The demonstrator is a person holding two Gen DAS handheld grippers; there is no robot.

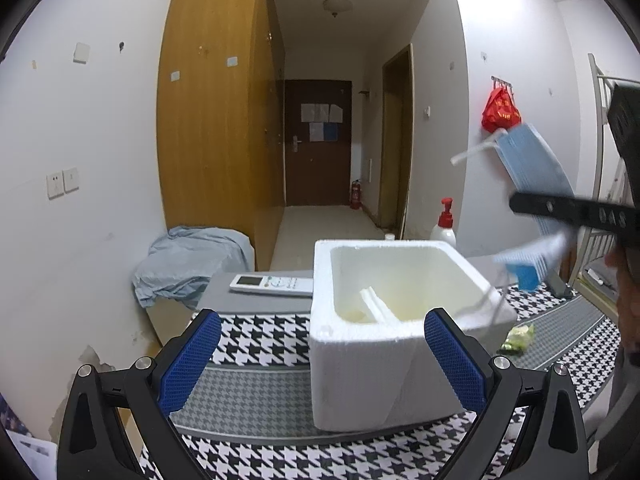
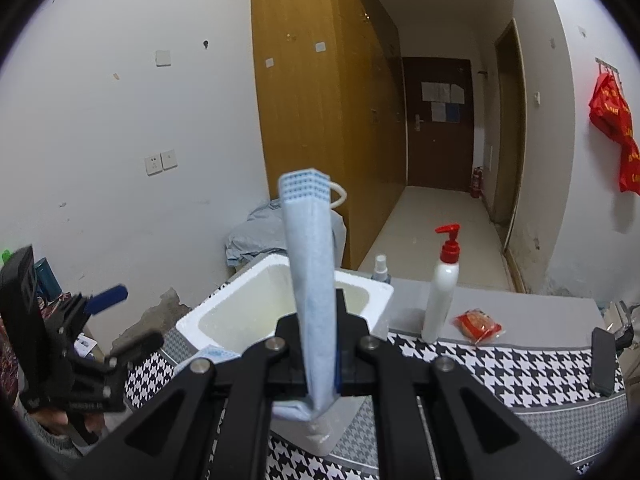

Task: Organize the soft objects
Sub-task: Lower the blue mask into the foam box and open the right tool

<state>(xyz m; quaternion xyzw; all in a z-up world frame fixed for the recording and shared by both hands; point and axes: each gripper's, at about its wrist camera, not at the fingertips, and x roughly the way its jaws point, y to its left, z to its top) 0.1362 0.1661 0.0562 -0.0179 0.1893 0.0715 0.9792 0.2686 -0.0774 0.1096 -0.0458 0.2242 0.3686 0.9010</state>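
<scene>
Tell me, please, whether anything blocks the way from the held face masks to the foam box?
Nothing visible does. The right hand-held gripper is shut on the masks above the table, and the box stands open-topped just beyond. Only a small white piece lies inside it.

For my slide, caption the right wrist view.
Right gripper shut on a blue face mask, above a white foam box.

Right tongs (image 2: pixel 320 364) clamped on blue face masks (image 2: pixel 312 280) above foam box (image 2: pixel 224 304).
</scene>
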